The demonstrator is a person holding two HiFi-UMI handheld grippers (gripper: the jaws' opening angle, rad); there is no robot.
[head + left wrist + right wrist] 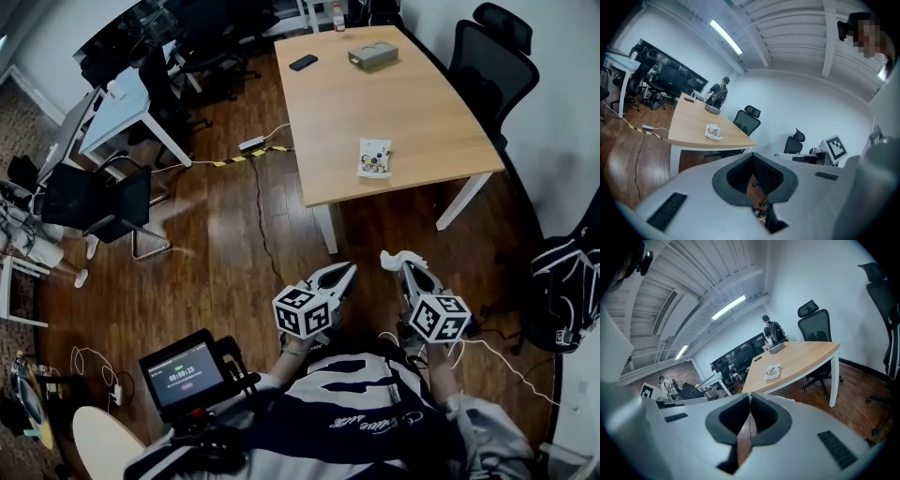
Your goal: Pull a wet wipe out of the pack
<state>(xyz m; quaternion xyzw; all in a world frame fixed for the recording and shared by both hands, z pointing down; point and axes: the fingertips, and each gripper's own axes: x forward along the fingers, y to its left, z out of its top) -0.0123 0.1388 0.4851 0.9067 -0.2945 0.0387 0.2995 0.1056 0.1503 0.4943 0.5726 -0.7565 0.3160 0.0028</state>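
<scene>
Pale wood tops the table (394,112), a smooth slab on white legs over a dark, glossy plank floor (225,262). The pack (374,157) lies flat near the table's near edge. It is a small, soft white packet with coloured print, and it is well apart from both grippers. Farther along the top sit a grey box (372,56) and a flat dark phone (303,62). A black mesh chair (478,56) stands at the table's right side.

Both grippers are white plastic shells with dark ribbed pads. The left gripper (753,158) has its jaws together at the tips, with nothing between them and only floor showing through the gap behind. The right gripper (750,399) is likewise closed and empty. Both hang over the floor short of the table and touch nothing.

Only the head view shows the phone, a cable (262,216) snaking across the floor, and a small lit screen (183,373) at the person's left. Only the gripper views show a person (719,92) standing at the table's far end, the ribbed white ceiling and its strip lights. The right gripper view alone shows a brick wall (689,373).
</scene>
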